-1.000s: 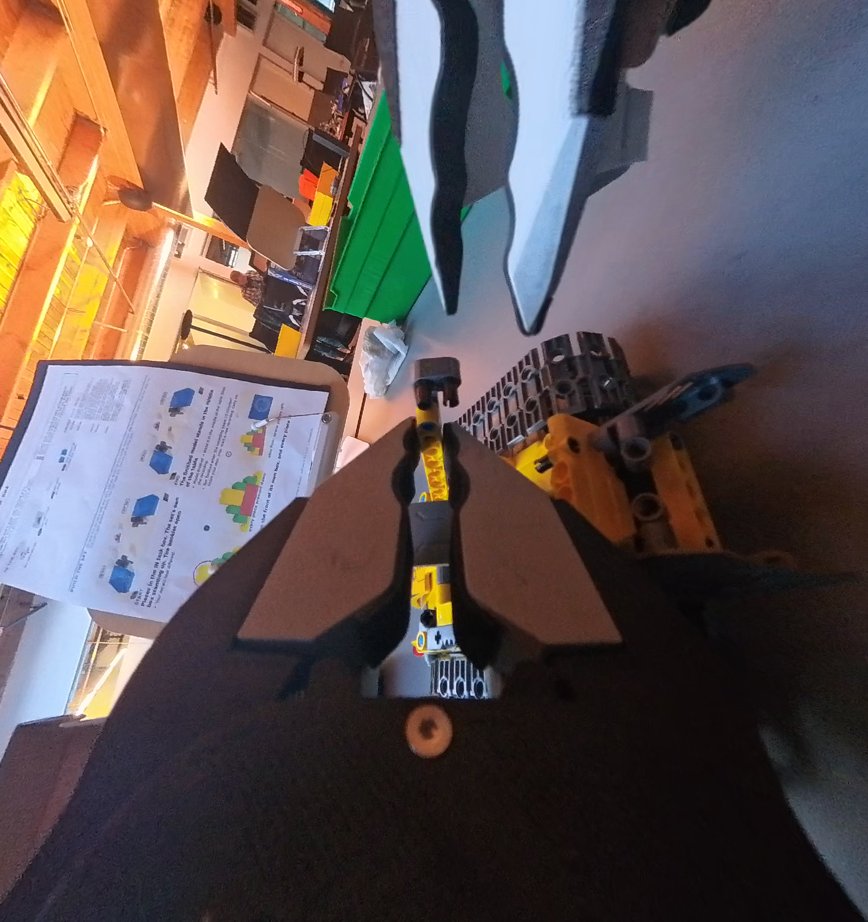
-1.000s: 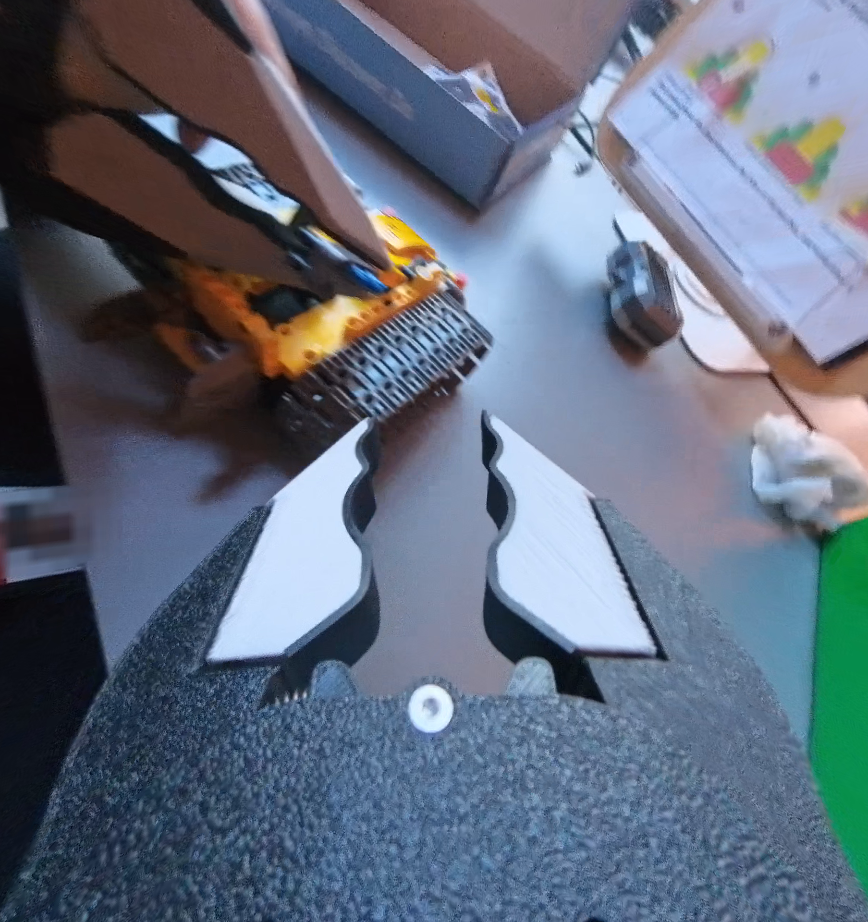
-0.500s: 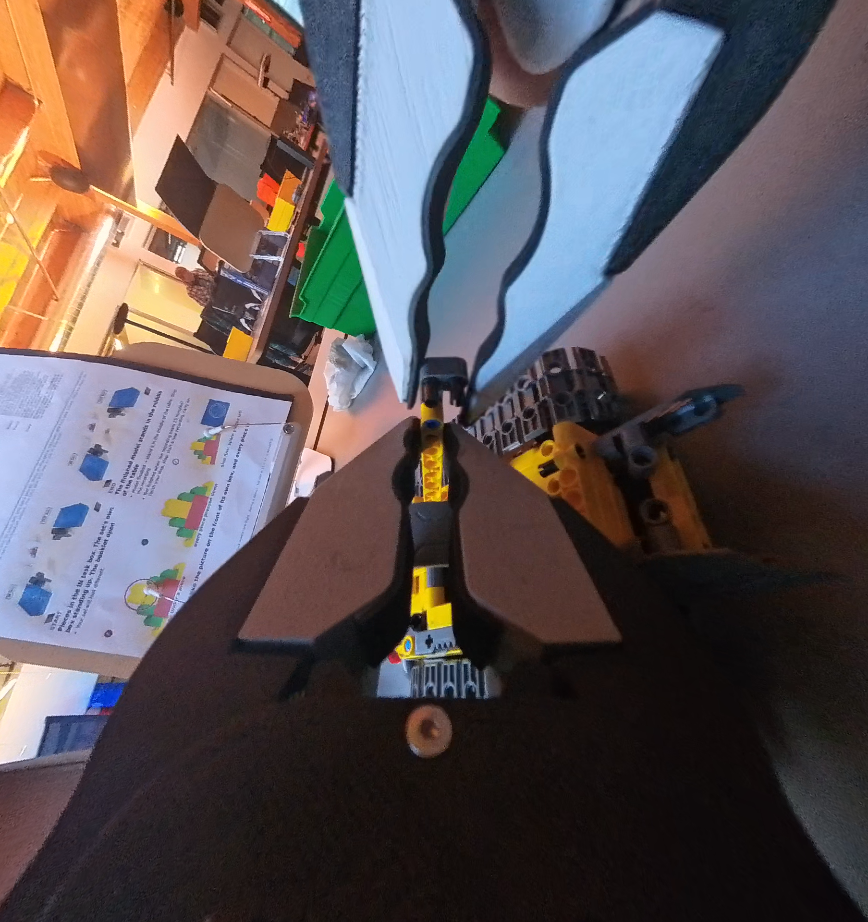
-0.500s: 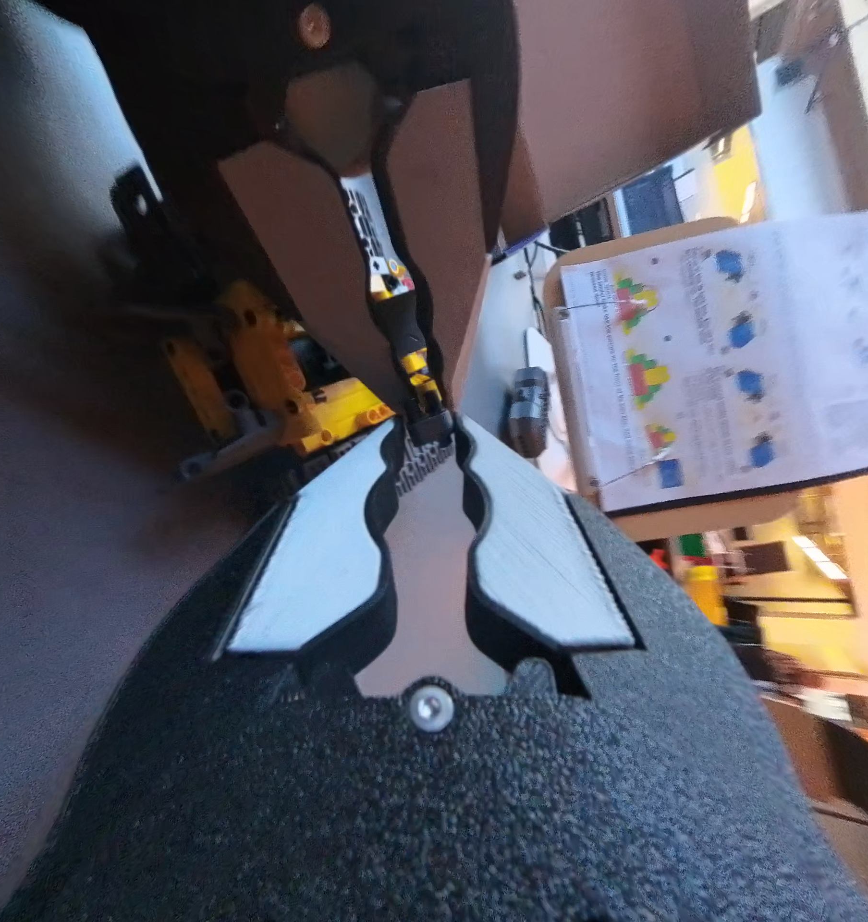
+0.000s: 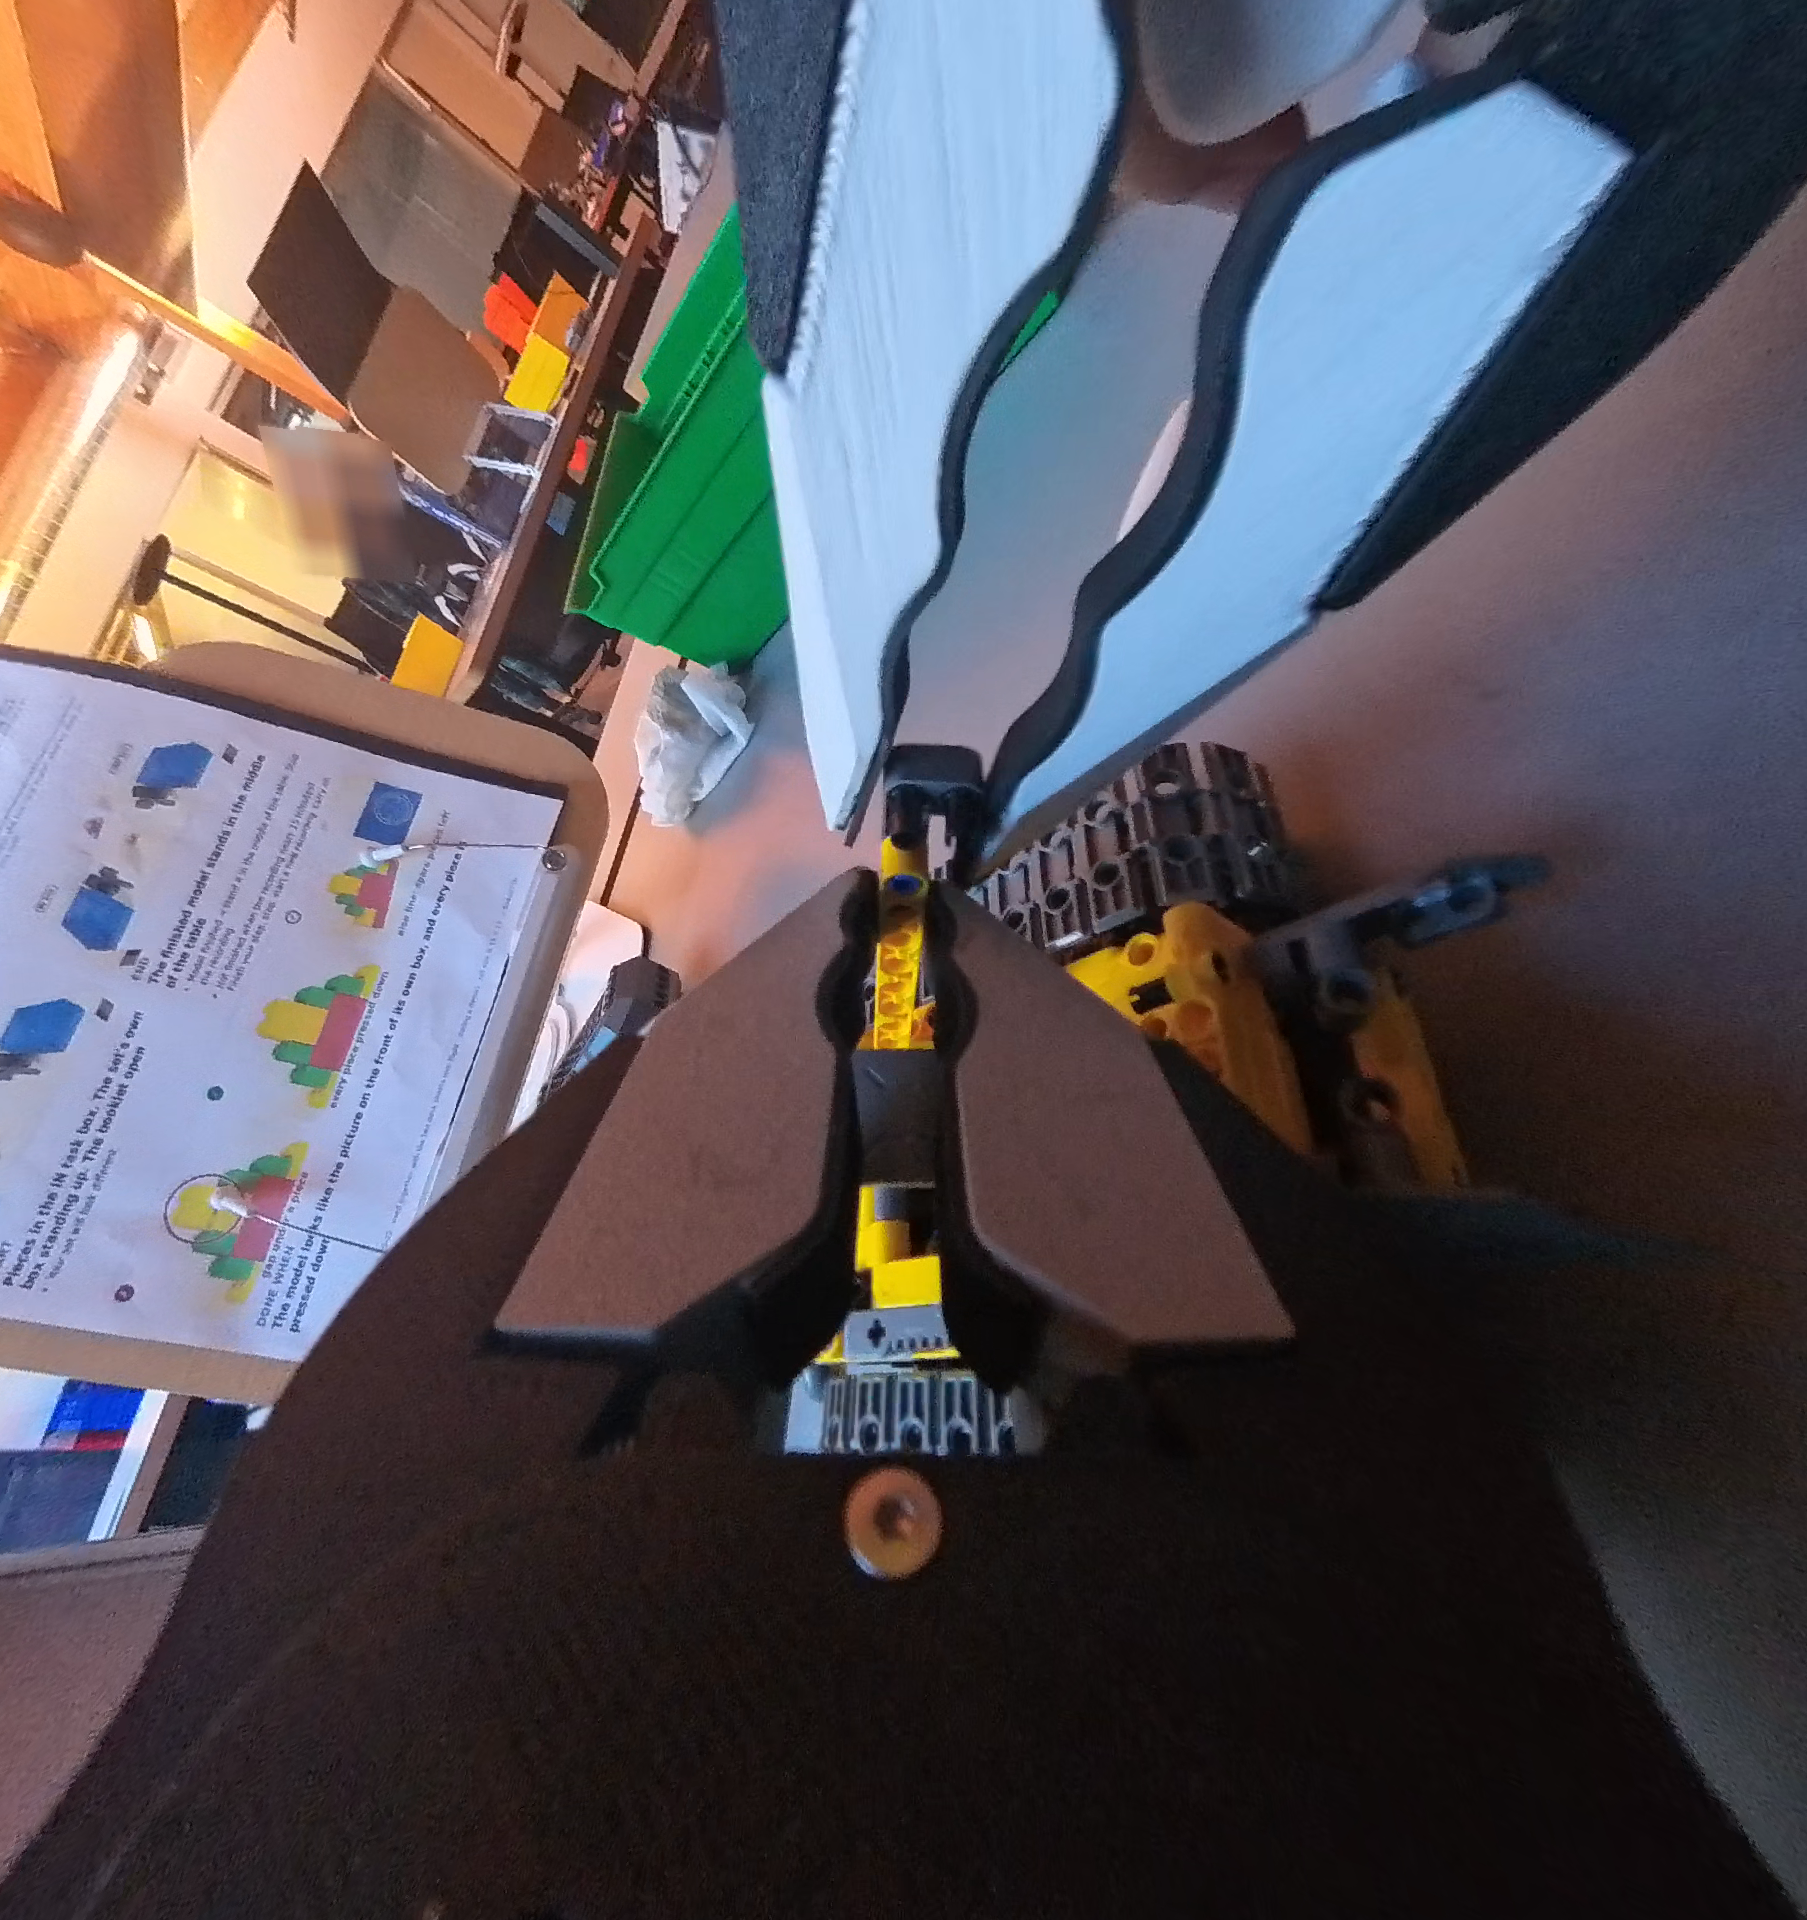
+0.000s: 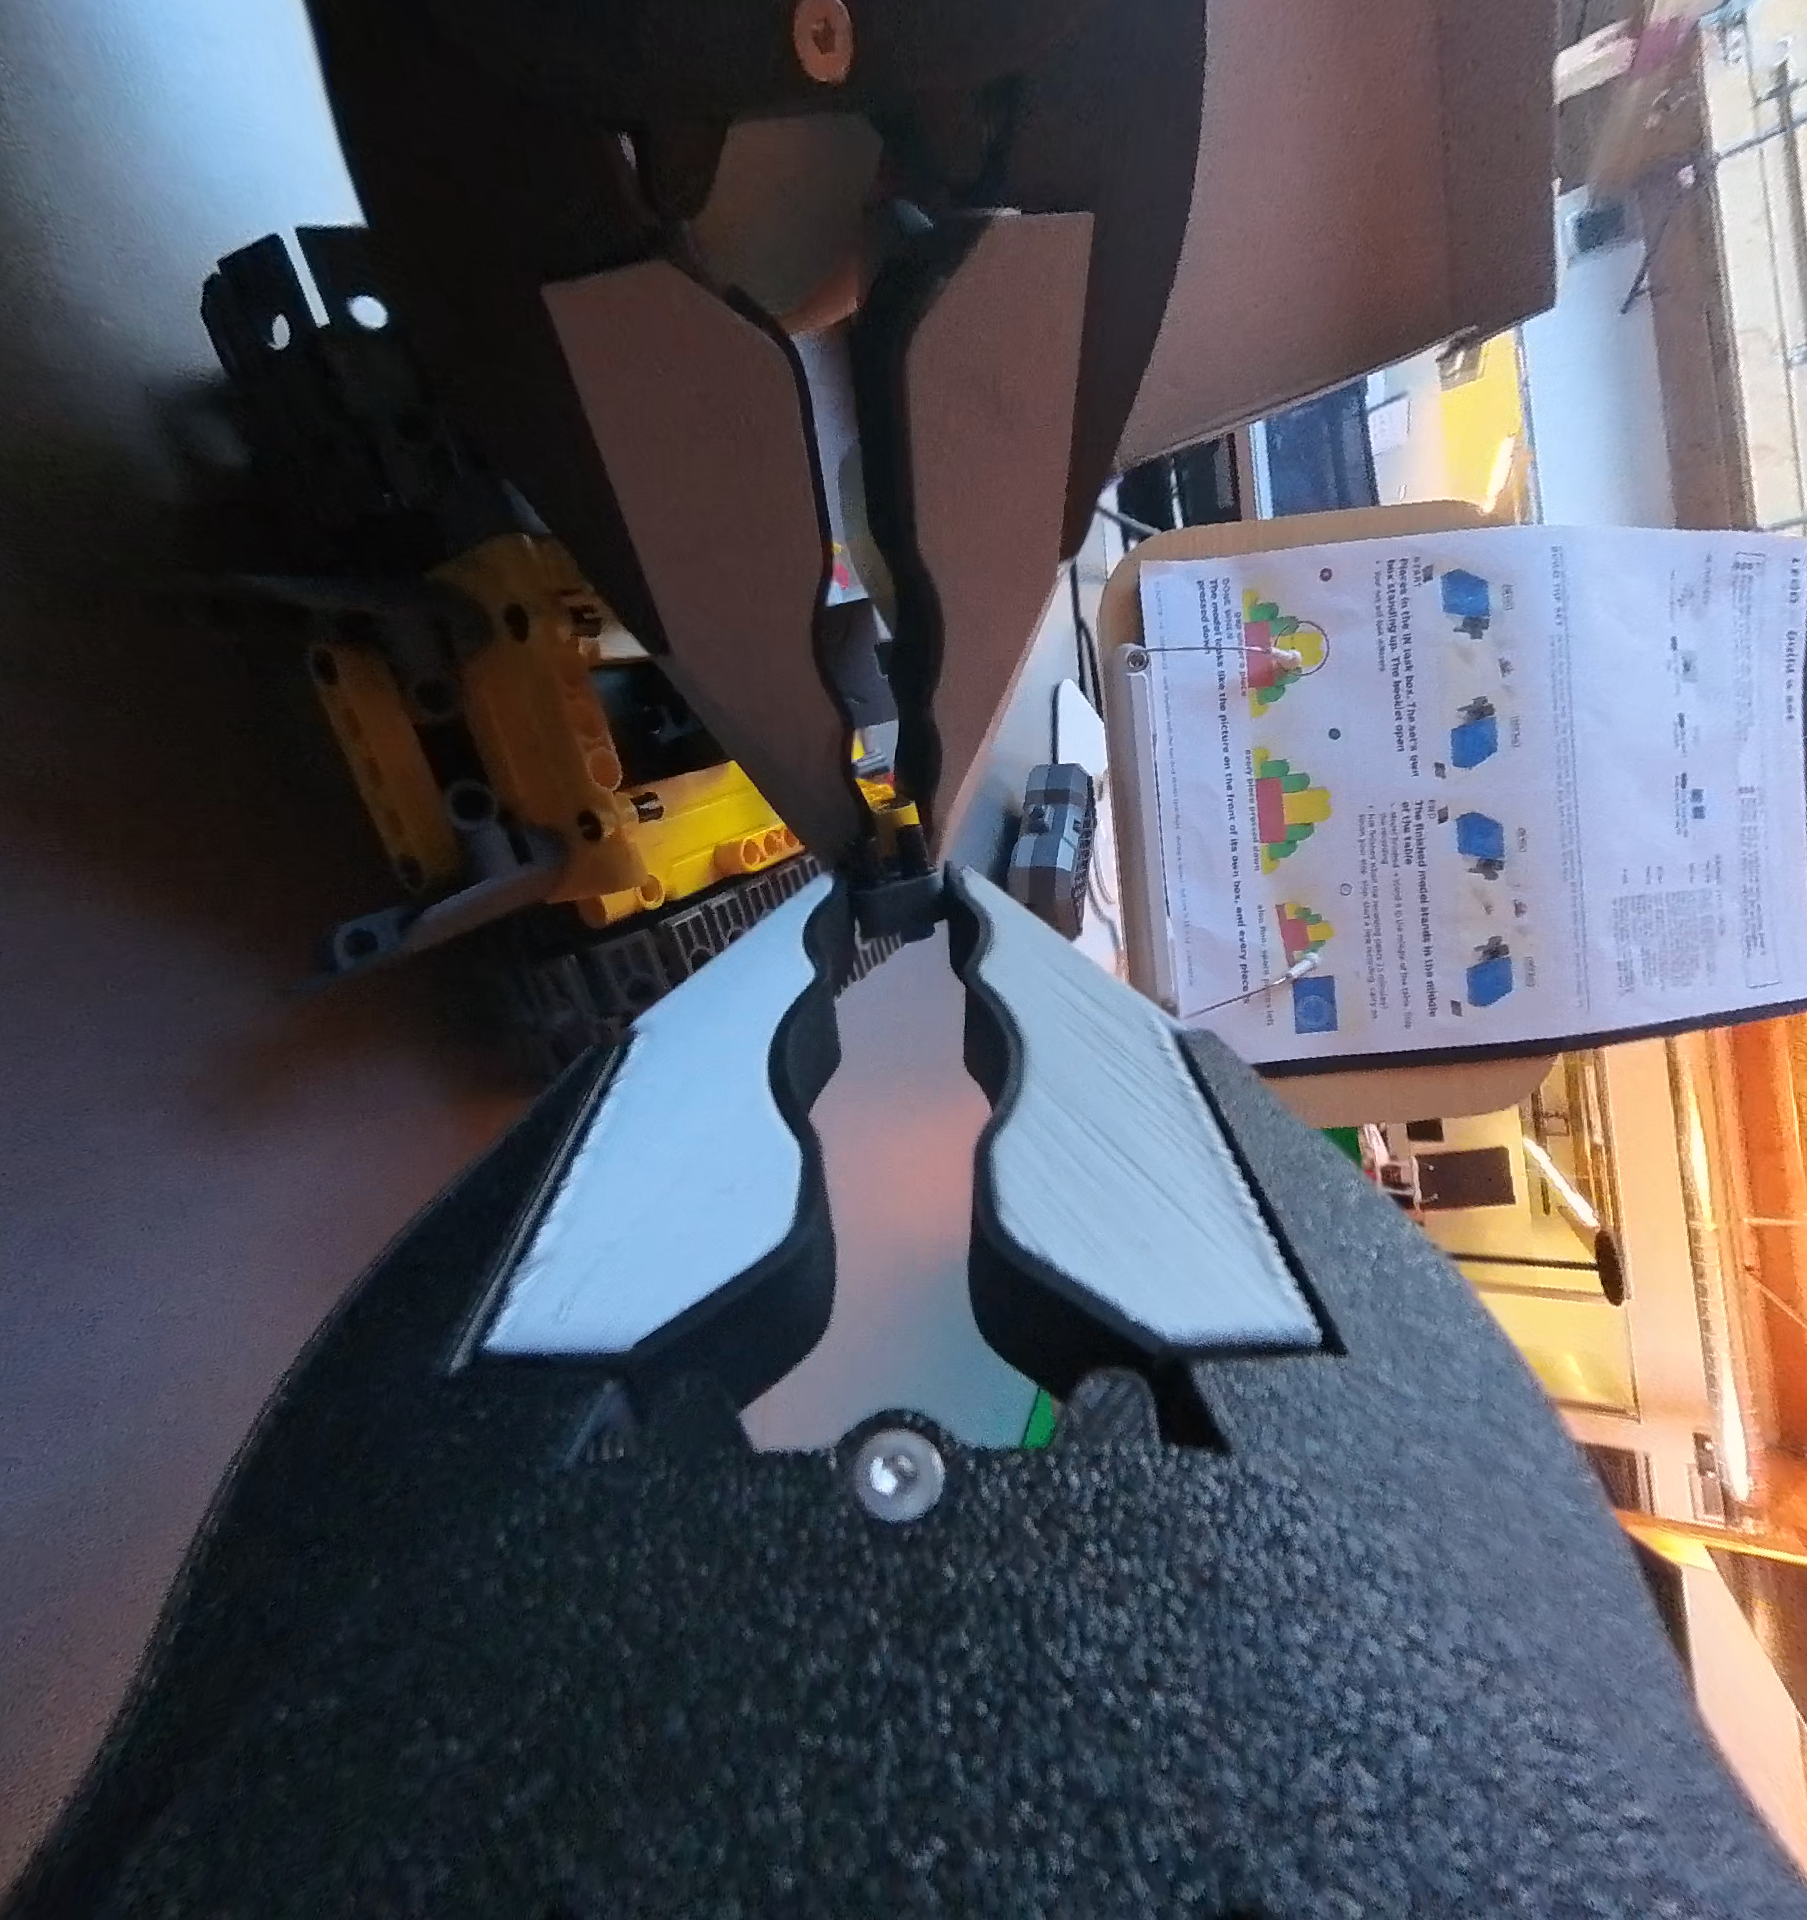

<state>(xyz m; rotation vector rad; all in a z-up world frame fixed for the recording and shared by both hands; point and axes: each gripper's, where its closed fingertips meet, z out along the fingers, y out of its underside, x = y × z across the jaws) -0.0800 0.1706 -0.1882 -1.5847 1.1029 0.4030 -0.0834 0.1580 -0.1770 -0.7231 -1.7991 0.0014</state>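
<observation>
A yellow and grey brick-built tracked vehicle (image 5: 1190,997) lies on the table. My left gripper (image 5: 899,883) is shut on its thin yellow boom (image 5: 897,987), which sticks out past the fingertips. A black connector piece (image 5: 930,774) sits on the boom's end. My right gripper (image 6: 894,894) faces the left one tip to tip, and its white-faced fingertips close on the connector (image 6: 894,906) from both sides. The right gripper also shows in the left wrist view (image 5: 925,805), coming in from above. The left gripper also shows in the right wrist view (image 6: 883,821). The vehicle's black tread (image 6: 670,935) lies just beside the tips.
A printed instruction sheet on a wooden board (image 5: 203,987) stands beside the vehicle and also shows in the right wrist view (image 6: 1450,779). A small grey device (image 6: 1060,831) lies at its foot. A crumpled white wad (image 5: 691,738) and green bins (image 5: 691,520) lie farther off. Left and right tips are no more than a few centimetres apart.
My right gripper has swung round and moved in to the boom's end, where its tips now close on the black connector. My left gripper has kept its hold on the boom.
</observation>
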